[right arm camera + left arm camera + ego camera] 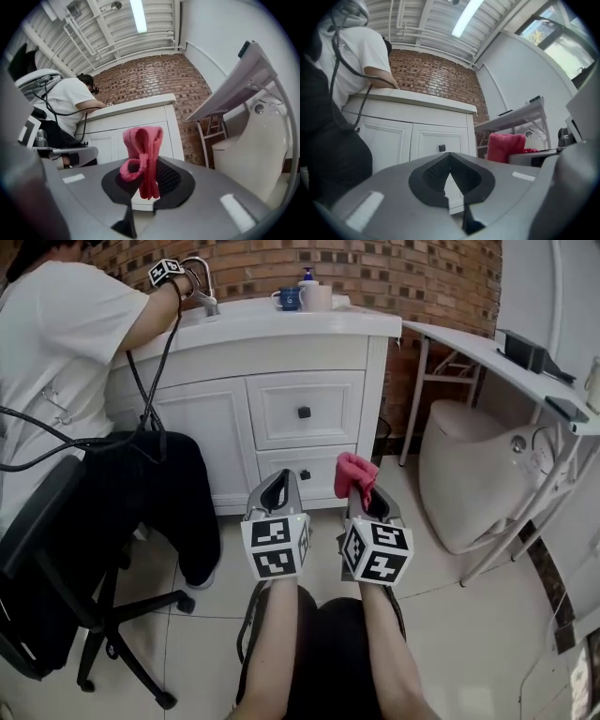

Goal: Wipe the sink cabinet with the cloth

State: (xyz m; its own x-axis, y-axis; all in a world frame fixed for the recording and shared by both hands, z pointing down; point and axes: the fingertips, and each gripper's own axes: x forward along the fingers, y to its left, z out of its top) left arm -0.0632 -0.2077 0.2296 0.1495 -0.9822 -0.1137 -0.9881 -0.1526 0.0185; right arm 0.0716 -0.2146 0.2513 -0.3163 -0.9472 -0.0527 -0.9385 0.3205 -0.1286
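i see bare tile floor (324,521) open straight ahead up to the sink cabinet (305,413), so its drawer side is free to reach. a seated person (75,362) and their chair (47,559) block the left door. a slanted table (478,351) and white rounded fixture (464,470) crowd the right.

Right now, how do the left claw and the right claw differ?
The left claw is empty, its jaws shut tip to tip; the right claw is shut on the pink cloth. The cloth bunches up above the right claw's tips, while the left claw's tips are bare. Both are held side by side, aimed at the white sink cabinet, and neither touches it.
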